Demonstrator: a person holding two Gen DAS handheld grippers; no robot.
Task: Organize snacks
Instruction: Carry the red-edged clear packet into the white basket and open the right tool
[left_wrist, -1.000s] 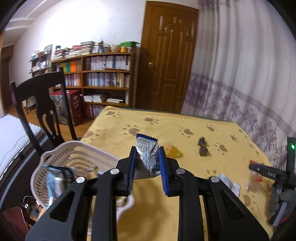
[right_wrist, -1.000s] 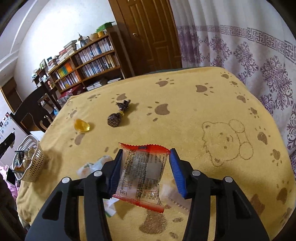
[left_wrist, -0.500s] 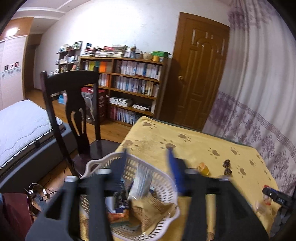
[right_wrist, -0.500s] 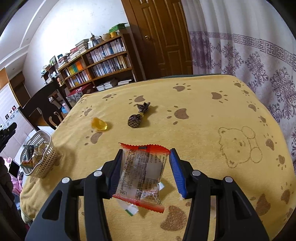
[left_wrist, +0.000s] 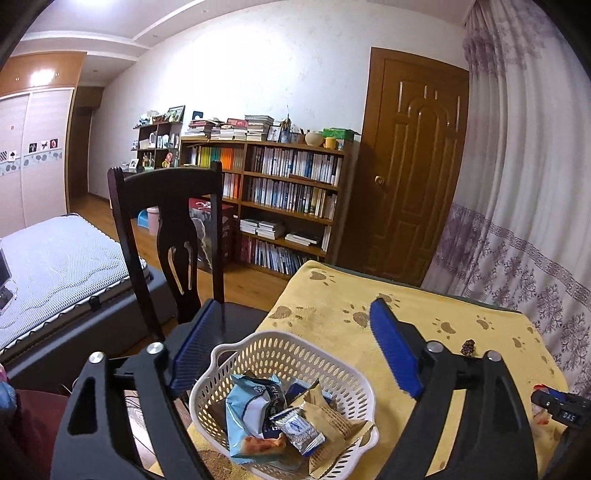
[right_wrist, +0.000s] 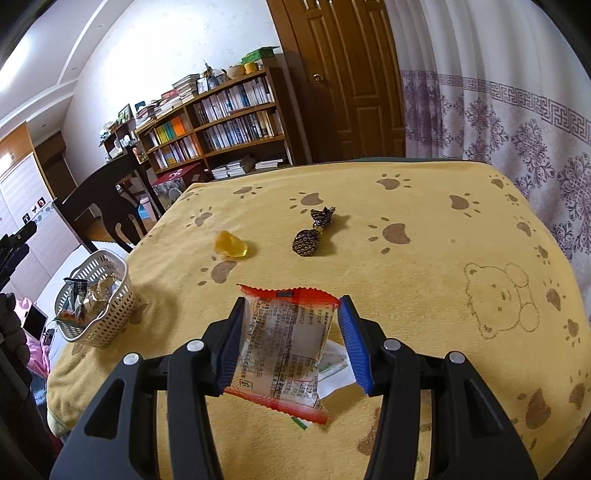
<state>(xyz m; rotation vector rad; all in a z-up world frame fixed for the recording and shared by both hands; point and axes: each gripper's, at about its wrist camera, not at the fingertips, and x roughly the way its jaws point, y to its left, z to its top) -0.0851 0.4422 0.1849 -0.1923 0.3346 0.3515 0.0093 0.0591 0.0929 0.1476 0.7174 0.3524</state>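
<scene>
While left fingers (left_wrist: 291, 354) gape over basket (left_wrist: 343, 365) at 6, right fingers (right_wrist: 291, 343) clamp wrapper (right_wrist: 284, 343), seemingly next in.

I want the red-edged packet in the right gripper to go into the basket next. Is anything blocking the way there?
Nothing visible does. The right gripper holds the red-edged packet above the cloth; the white basket sits at the table's left edge, top open, left gripper open over it.

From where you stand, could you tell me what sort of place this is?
Most likely a lived-in bedroom or study at home: a mattress, a full bookshelf, and a table under a paw-print cloth.
</scene>
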